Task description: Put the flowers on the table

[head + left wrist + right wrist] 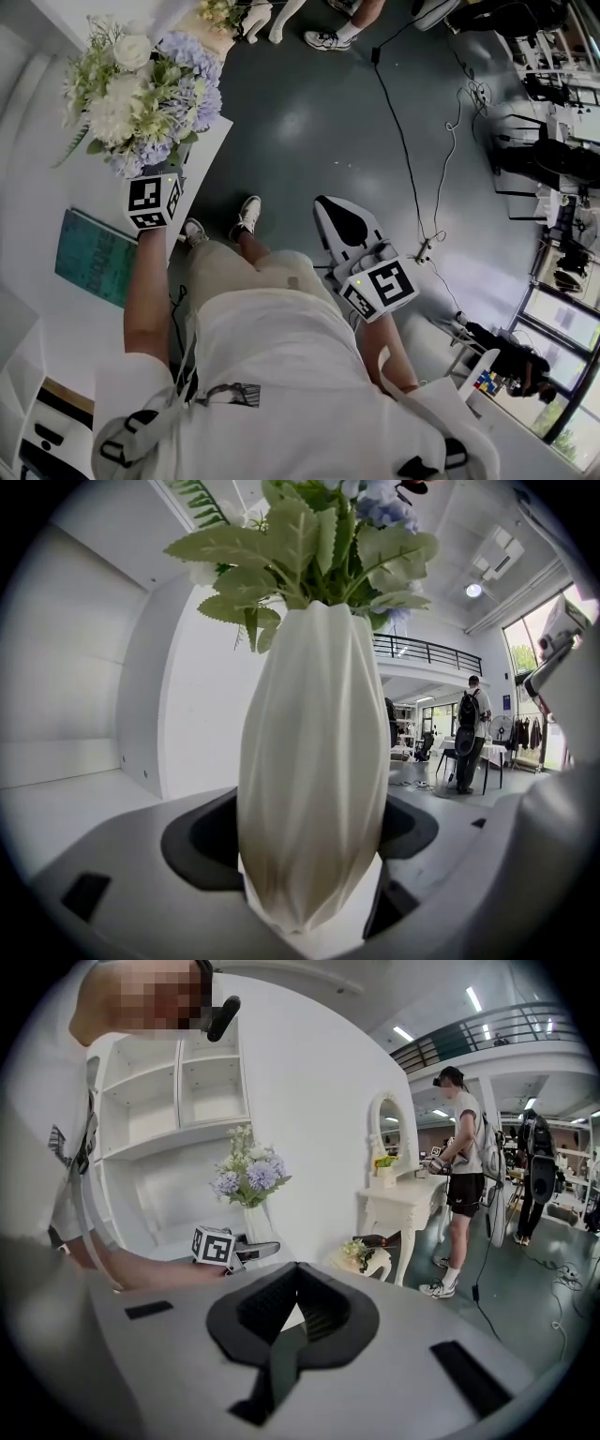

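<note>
white walls and a dark grey floor [309,122] frame the scene, with a white desk [37,187] along the left side of the head view. a teal book [94,255] lies flat on that desk. the left tool [314,860] is clamped on a white ribbed vase [314,752], its jaws pressing the lower body from both sides and the vase standing upright between them. the flowers [141,89], a bunch of white and pale blue blooms with green leaves, rise from the vase mouth and show over the desk's edge, just beyond the book. whether the vase base touches the desk cannot be told. the right tool [336,214] hangs well apart from the flowers, over the floor near the person's legs, its jaws together with nothing between them. a black cable [403,141] trails across the floor. seen from the right gripper view, another person [464,1166] stands beside a white dressing table [398,1199] with a mirror.
</note>
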